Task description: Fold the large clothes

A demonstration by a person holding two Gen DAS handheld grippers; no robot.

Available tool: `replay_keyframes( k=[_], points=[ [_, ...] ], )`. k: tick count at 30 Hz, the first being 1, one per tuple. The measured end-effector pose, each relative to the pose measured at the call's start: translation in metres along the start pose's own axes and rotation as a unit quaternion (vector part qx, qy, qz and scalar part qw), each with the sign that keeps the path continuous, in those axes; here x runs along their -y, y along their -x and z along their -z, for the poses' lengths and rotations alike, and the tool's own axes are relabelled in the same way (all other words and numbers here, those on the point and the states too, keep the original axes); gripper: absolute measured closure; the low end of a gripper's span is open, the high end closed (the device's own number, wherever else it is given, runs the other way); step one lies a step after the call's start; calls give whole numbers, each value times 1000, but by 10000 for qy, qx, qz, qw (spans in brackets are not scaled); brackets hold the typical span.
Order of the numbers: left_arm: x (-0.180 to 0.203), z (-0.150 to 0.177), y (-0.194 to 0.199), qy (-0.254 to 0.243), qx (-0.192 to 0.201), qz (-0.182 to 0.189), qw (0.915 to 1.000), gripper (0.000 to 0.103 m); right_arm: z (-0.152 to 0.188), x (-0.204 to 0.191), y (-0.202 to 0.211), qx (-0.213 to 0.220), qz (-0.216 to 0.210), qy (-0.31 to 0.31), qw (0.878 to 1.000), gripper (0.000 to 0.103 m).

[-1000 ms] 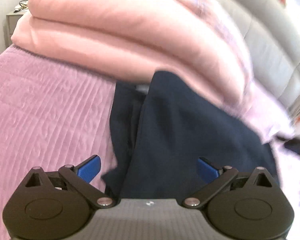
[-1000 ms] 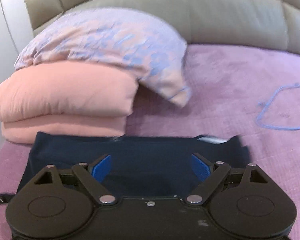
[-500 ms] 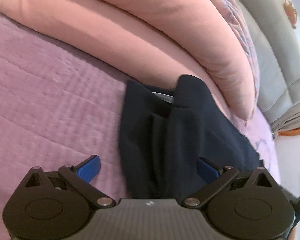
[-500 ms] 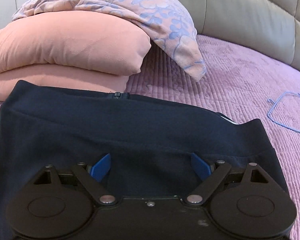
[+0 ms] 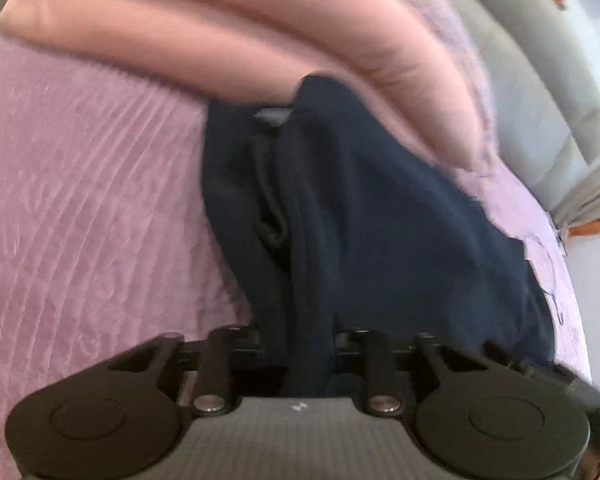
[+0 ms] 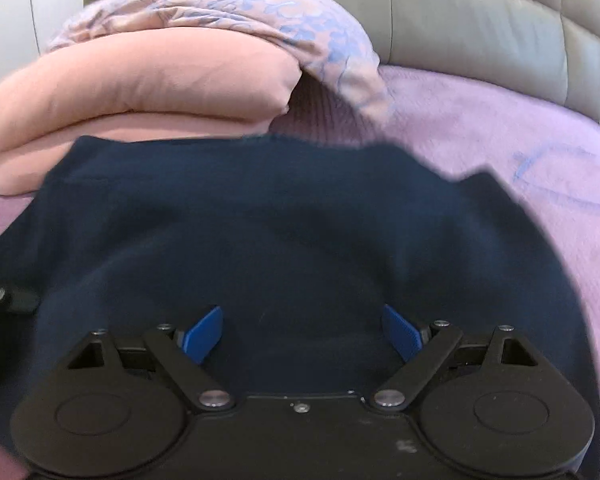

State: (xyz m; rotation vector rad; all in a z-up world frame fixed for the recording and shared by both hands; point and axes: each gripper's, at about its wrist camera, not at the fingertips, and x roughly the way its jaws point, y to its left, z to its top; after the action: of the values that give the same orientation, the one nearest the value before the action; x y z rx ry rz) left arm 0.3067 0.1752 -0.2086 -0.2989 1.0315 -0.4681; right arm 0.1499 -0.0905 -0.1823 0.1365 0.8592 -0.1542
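Observation:
A dark navy garment (image 5: 380, 216) lies folded on the purple quilted bed, its far edge against the pink bedding. In the left wrist view my left gripper (image 5: 302, 356) is shut on a bunched edge of the garment, with cloth filling the space between the jaws. In the right wrist view the navy garment (image 6: 300, 232) spreads wide in front of my right gripper (image 6: 300, 332), which is open over the cloth with blue pads (image 6: 202, 332) showing. A black piece of the left gripper (image 6: 8, 298) shows at the far left edge.
A folded pink duvet (image 6: 140, 80) with a floral pillow (image 6: 260, 12) on top lies behind the garment. The grey padded headboard (image 6: 480, 20) is at the back. A blue wire hanger (image 6: 568, 176) lies on the purple bedspread (image 5: 80, 208) at the right.
My left gripper has closed on the garment's edge; it was open before. The right gripper stays open and the view has shifted over the cloth.

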Motion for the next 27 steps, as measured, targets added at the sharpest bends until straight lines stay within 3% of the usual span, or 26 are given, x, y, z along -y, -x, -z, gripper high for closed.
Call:
replay_keyframes(
  k=[3, 7, 10, 12, 15, 19, 22, 24, 27],
  points=[
    [30, -6, 16, -237, 181, -136, 9995, 79, 20, -10, 17, 49, 110, 429, 9990, 0],
    [79, -13, 44, -452, 628, -12, 9970, 83, 34, 3, 35, -226, -304, 83, 9992, 0],
    [128, -17, 46, -843, 813, -103, 9931, 83, 32, 27, 48, -378, -889, -84, 9953, 1],
    [167, -13, 47, -1179, 962, -181, 9882, 83, 26, 59, 61, -315, -1262, -714, 9889, 2],
    [227, 1, 40, -1671, 1118, -177, 9794, 82, 14, 130, 85, 71, -1516, -1871, 9706, 2],
    [294, 38, -1, -2186, 965, -103, 9710, 82, -8, 206, 93, 462, -2237, -2499, 9410, 1],
    [320, 69, -40, -2142, 529, 47, 9753, 82, -15, 249, 78, 629, -2896, -2776, 9138, 1],
    [329, 88, -61, -2121, 321, -35, 9767, 82, -16, 268, 57, 490, -3303, -2870, 8978, 1],
    [338, 104, -76, -2168, 305, -259, 9754, 81, -19, 267, 29, 25, -3573, -2378, 9032, 1]
  ],
)
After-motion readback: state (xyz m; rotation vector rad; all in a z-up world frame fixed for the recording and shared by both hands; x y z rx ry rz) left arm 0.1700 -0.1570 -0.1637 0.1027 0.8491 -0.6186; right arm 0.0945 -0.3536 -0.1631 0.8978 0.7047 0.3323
